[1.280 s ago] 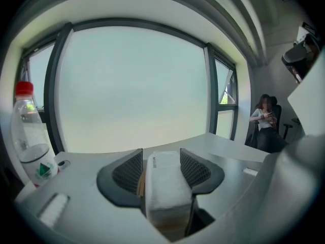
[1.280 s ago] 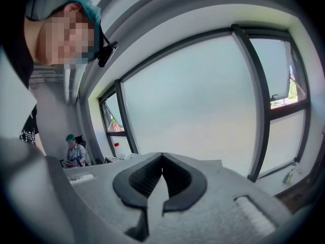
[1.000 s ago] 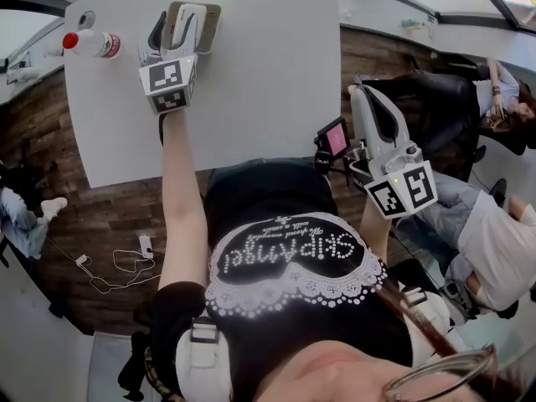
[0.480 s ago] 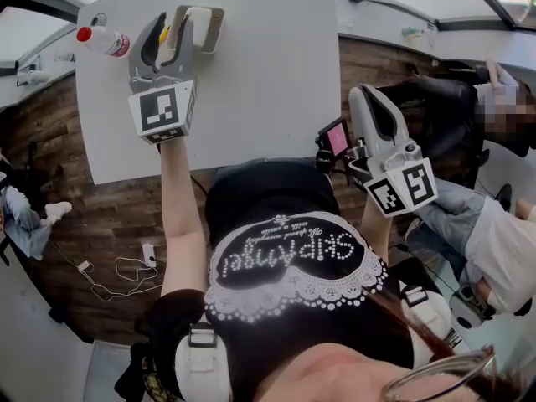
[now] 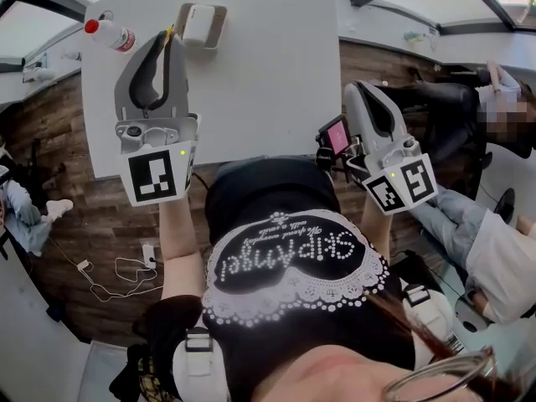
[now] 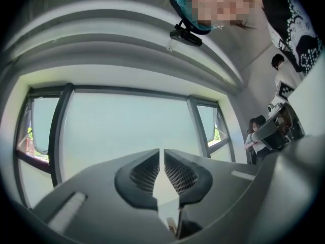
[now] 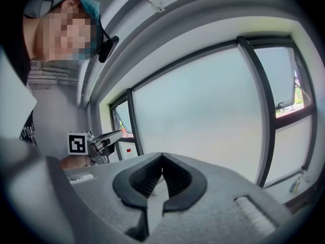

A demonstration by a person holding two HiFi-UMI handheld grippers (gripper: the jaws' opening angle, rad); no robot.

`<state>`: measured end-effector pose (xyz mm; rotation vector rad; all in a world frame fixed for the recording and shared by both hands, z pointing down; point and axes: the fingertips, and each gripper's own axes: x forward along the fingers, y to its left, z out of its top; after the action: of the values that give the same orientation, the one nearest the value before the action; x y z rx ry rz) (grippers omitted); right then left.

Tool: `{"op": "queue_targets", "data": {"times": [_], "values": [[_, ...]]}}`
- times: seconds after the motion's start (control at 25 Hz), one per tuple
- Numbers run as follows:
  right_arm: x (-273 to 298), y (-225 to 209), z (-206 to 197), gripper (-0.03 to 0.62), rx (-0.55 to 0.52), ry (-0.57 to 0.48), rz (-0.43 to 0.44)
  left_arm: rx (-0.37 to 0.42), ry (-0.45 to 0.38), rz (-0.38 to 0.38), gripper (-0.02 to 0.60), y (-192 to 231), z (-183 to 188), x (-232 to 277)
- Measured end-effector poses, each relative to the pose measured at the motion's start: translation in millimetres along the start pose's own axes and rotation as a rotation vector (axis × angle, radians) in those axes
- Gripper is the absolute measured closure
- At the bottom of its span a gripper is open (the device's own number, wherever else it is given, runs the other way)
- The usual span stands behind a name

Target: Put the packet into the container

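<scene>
A white packet (image 5: 199,23) lies inside the tan container (image 5: 219,17) at the far edge of the white table (image 5: 268,82). My left gripper (image 5: 167,40) is lifted off the table, nearer to me than the container and apart from it. Its jaws are closing, and in the left gripper view (image 6: 163,152) only a thin slit shows between the pads, with nothing in it. My right gripper (image 5: 363,90) is held beyond the table's right edge. It is shut and empty, its pads meeting in the right gripper view (image 7: 162,157). Both gripper views look up at windows.
A plastic bottle (image 5: 110,33) with a red cap lies at the table's far left corner. A small device with a pink screen (image 5: 337,138) sits by my right gripper. People sit at the right (image 5: 494,82). A white cable (image 5: 126,266) lies on the wooden floor.
My left gripper has drawn back from the container toward me and risen, and its jaws have closed. The packet stays in the container. The right gripper has hardly moved.
</scene>
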<state>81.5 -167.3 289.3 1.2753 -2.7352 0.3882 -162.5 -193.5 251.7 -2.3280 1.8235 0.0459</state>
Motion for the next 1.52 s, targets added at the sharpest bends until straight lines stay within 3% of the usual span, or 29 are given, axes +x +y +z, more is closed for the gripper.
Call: {"op": "queue_targets", "data": {"times": [0.4, 0.76, 1.0, 1.52], "values": [[-12, -3, 0, 0.592, -0.005, -0.004, -0.01, -0.014, 0.023, -0.016, 0.58, -26, 23, -53], [-12, -2, -2, 0.592, 0.003, 0.002, 0.0, -0.08, 0.111, 0.048, 0.583, -44, -1, -91], [-12, 4, -8, 0.592, 0.01, 0.018, 0.018, -0.161, 0.173, 0.031, 0.584, -60, -23, -101], [-24, 21, -34, 0.592, 0.031, 0.089, 0.04, -0.222, 0.208, 0.058, 0.584, -57, -34, -102]]}}
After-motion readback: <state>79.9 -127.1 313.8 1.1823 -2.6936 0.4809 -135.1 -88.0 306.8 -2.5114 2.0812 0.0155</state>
